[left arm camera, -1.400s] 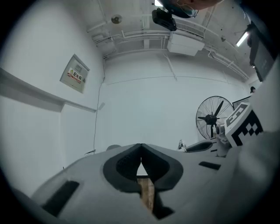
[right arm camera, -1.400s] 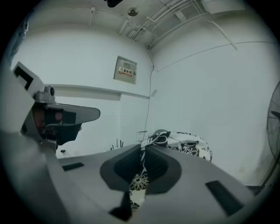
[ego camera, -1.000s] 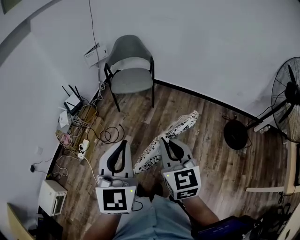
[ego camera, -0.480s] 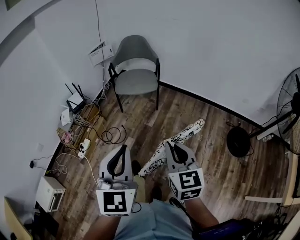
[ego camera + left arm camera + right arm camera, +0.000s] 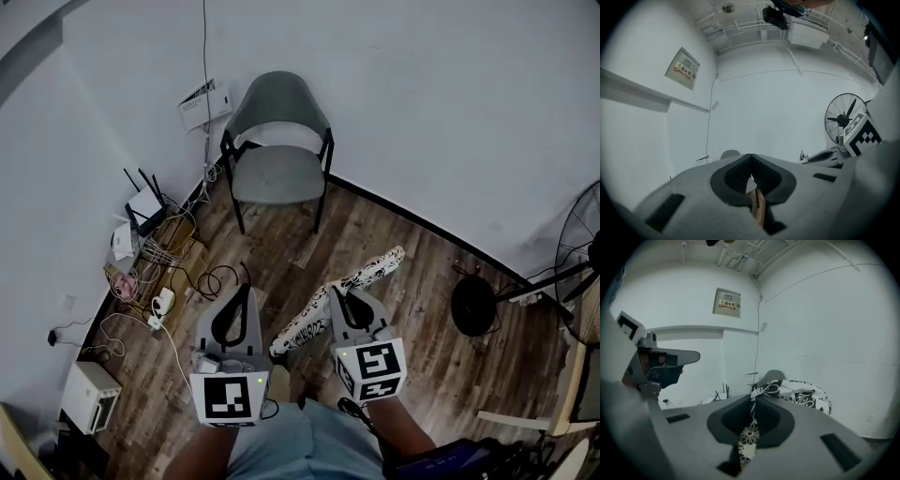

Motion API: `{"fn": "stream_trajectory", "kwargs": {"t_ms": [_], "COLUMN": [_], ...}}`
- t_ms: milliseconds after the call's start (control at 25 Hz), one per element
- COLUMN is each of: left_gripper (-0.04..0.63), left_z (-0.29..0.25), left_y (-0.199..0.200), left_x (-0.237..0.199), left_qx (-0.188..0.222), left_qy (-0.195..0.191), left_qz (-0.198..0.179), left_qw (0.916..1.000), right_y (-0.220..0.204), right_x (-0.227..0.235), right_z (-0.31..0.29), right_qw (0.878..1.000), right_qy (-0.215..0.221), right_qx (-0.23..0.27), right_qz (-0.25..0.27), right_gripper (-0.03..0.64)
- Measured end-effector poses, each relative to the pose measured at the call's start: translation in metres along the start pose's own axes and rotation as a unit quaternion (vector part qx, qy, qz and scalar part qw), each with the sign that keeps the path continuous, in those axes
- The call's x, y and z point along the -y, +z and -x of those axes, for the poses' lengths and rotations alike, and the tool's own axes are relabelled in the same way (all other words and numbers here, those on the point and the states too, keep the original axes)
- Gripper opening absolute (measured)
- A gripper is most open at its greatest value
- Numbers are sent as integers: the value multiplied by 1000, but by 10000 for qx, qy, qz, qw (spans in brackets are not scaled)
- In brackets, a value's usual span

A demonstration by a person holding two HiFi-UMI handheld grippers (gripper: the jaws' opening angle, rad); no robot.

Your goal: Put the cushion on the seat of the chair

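Note:
The grey chair (image 5: 277,141) stands against the white wall, its seat (image 5: 277,174) bare. A black-and-white patterned cushion (image 5: 347,286) hangs edge-on over the wood floor, well short of the chair. My right gripper (image 5: 333,292) is shut on its edge; in the right gripper view the fabric runs between the jaws and the cushion (image 5: 799,391) bulges beyond the tips, with the chair's back (image 5: 771,376) behind it. My left gripper (image 5: 246,287) is beside the cushion, shut with nothing in it; its tips (image 5: 750,157) meet, and the chair's back (image 5: 730,153) shows ahead.
A router (image 5: 145,206), tangled cables (image 5: 178,258) and a white box (image 5: 89,398) crowd the floor along the left wall. A wall panel (image 5: 206,103) with a cable sits left of the chair. A standing fan (image 5: 581,272) and its round base (image 5: 473,305) are at the right.
Both grippers have moved forward toward the chair, the right one carrying the cushion along. The chair sits nearer and more central in the head view. The jaws have not changed.

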State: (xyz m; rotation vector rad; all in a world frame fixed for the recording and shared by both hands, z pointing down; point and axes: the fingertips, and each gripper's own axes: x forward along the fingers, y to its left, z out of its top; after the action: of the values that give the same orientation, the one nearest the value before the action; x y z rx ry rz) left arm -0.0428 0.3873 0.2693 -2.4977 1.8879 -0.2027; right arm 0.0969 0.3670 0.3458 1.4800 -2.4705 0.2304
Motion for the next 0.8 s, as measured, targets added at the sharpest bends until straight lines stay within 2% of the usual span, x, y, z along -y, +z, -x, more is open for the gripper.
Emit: {"fn": "stream_trajectory", "kwargs": {"t_ms": [400,800], "left_gripper": [9,9], "left_z": [-87,-148], "left_y": [26,23], "left_x": [-84,-93], "left_qx": [434,254], "left_qy": [-179,-429], "left_qz": [-136,156], "left_qw": [9988,9986], "right_y": [72,99], "right_x": [8,38], "right_z": [-101,-155], "right_qw": [9988,9977], "right_qy": [-268,-430], "right_qx": [266,360], "right_qz": [315,381], "right_gripper": [15,15]}}
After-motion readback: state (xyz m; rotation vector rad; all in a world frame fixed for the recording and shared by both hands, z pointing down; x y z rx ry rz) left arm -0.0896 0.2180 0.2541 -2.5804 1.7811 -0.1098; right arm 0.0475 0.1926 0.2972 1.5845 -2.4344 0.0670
